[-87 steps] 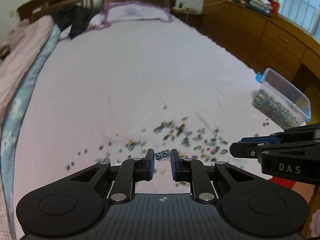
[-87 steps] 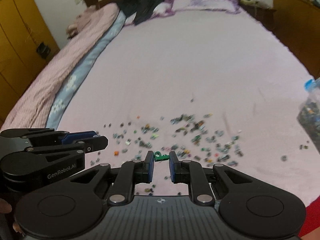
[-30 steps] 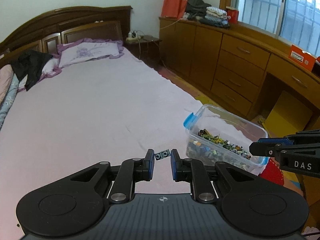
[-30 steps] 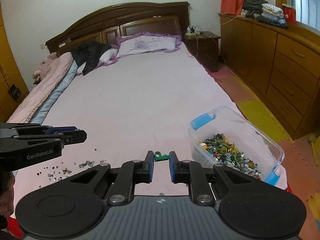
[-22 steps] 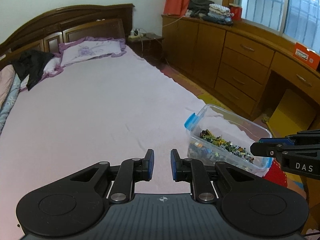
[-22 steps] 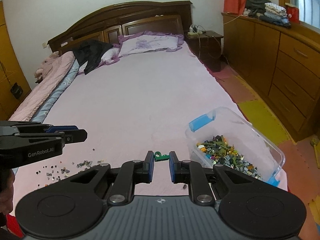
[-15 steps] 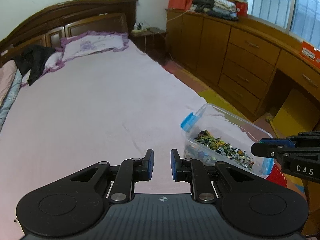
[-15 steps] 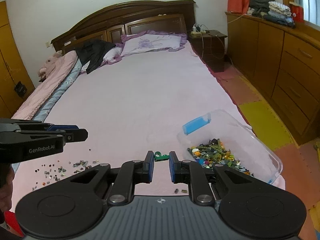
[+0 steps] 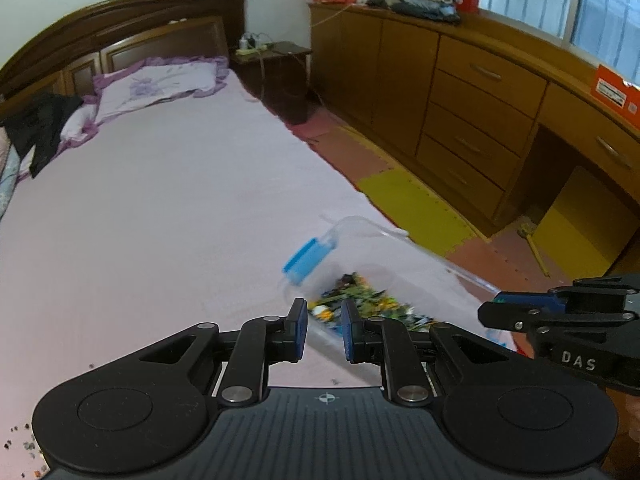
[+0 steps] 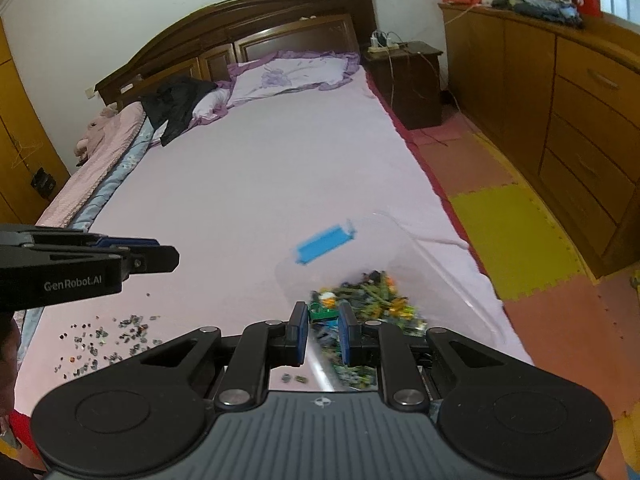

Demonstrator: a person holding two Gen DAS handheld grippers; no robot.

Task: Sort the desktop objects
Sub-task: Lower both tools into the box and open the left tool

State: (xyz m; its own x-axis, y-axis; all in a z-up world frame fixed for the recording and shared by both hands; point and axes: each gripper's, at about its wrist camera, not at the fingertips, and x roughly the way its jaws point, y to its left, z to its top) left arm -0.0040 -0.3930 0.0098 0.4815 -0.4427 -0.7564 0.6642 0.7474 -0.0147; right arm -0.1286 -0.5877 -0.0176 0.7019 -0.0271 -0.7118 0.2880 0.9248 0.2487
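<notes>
Left wrist view: left tool (image 9: 325, 330) narrow gap, nothing between pads. Right tool (image 9: 486, 314) at frame edge, marked "DAS", grip unclear. One clear bin (image 9: 362, 258), blurred, on bed (image 9: 160, 200).

Right wrist view: right tool (image 10: 323, 334) grips green piece (image 10: 322, 312) above bin; other tool reads "GenRobot.AI". Two loose bits (image 10: 294, 378) on bed, scattered pieces (image 10: 108, 334) uncountable.

A clear plastic bin (image 10: 400, 248) is set on the bed (image 10: 260, 184) near its right edge, with small toy pieces (image 10: 372, 296) heaped inside. More loose pieces (image 10: 108, 332) are scattered on the bed to its left. A pillow (image 10: 288, 76) lies at the headboard (image 10: 240, 32) behind, and a dresser (image 10: 580, 120) is placed to the right.
</notes>
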